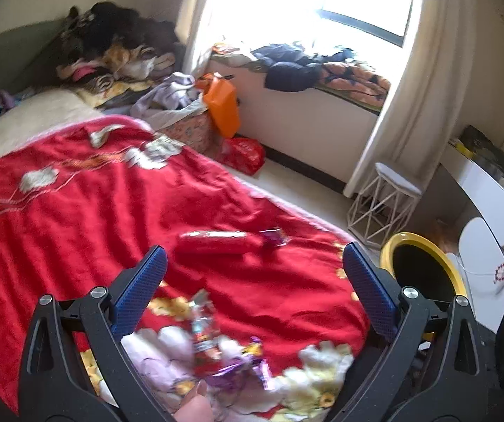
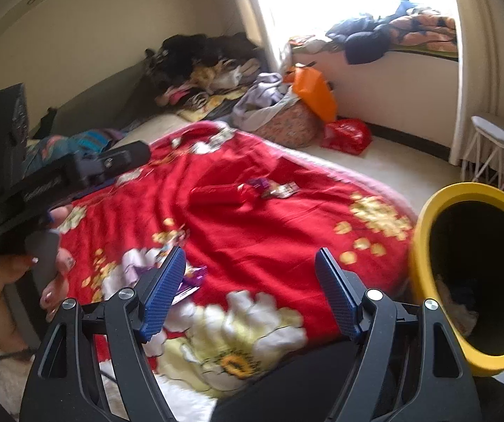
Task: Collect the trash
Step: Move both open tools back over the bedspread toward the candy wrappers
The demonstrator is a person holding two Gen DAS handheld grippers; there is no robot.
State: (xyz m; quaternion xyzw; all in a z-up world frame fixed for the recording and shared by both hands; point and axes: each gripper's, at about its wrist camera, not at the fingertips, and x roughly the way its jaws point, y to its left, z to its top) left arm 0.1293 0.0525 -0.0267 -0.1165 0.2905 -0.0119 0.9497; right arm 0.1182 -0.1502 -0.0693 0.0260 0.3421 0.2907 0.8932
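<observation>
A red flowered blanket (image 1: 76, 218) covers the bed, with trash scattered on it. In the left wrist view my left gripper (image 1: 255, 281) is open and holds nothing. Below it lie a crumpled clear bottle (image 1: 202, 327) and purple wrappers (image 1: 238, 365). Beyond its tips lie a red tube-shaped packet (image 1: 217, 242) and a small purple wrapper (image 1: 273, 237). My right gripper (image 2: 252, 292) is also open and empty above the blanket (image 2: 252, 232). Purple wrappers (image 2: 192, 277) lie beside its left finger, and the red packet (image 2: 224, 193) and wrappers (image 2: 276, 188) farther off. A yellow bin (image 2: 424, 246) stands right of the bed, something pale inside.
A hand (image 2: 51, 281) grips the black handle (image 2: 23, 190) of the other tool at the left. Clothes (image 1: 118, 45) pile at the bed's head. An orange bag (image 1: 222, 105), a red bag (image 1: 245, 153) and a white wire stool (image 1: 382, 204) stand on the floor near the window.
</observation>
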